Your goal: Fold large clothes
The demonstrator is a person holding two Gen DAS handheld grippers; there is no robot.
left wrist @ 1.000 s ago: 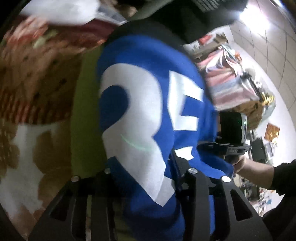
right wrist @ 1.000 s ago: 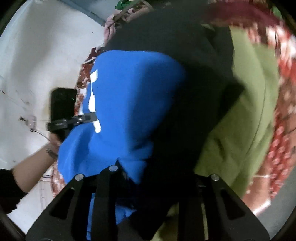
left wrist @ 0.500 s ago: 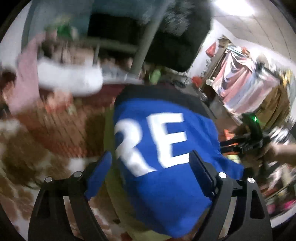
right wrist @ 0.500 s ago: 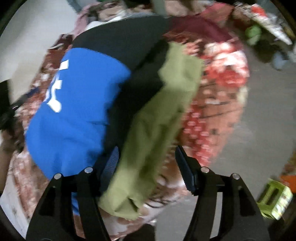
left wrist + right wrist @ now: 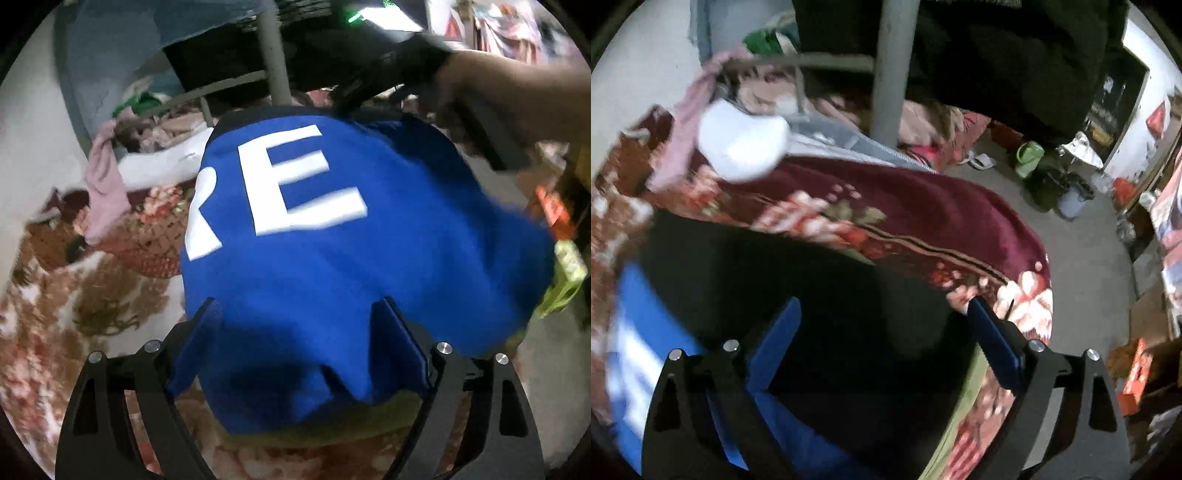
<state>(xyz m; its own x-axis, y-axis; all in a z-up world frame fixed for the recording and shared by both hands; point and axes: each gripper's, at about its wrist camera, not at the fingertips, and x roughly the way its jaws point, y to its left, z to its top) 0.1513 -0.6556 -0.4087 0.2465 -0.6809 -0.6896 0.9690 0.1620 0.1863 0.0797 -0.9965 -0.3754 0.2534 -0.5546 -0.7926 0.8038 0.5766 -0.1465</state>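
- Blue garment (image 5: 332, 280) with white letters lies folded on a green cloth (image 5: 332, 432) over the flowered blanket (image 5: 923, 221).
- Left gripper (image 5: 295, 325) stands wide open above it, pads clear.
- Right gripper (image 5: 882, 325), jaws opening, holds nothing over the garment's black part (image 5: 849, 314).
- Beyond, a grey post (image 5: 890, 74).

Both fisheye views are dim and curve hard into black corners. In the left wrist view a green indicator light (image 5: 354, 16) glows at twelve o'clock, the forearm (image 5: 517, 99) at two o'clock is smeared by motion, and the white letters (image 5: 295, 181) blur at their edges. In the right wrist view a white bundle (image 5: 742, 144) at ten o'clock glares, the black fabric (image 5: 857, 314) lies in deep shadow at center, and the seven-to-nine o'clock edge streaks.
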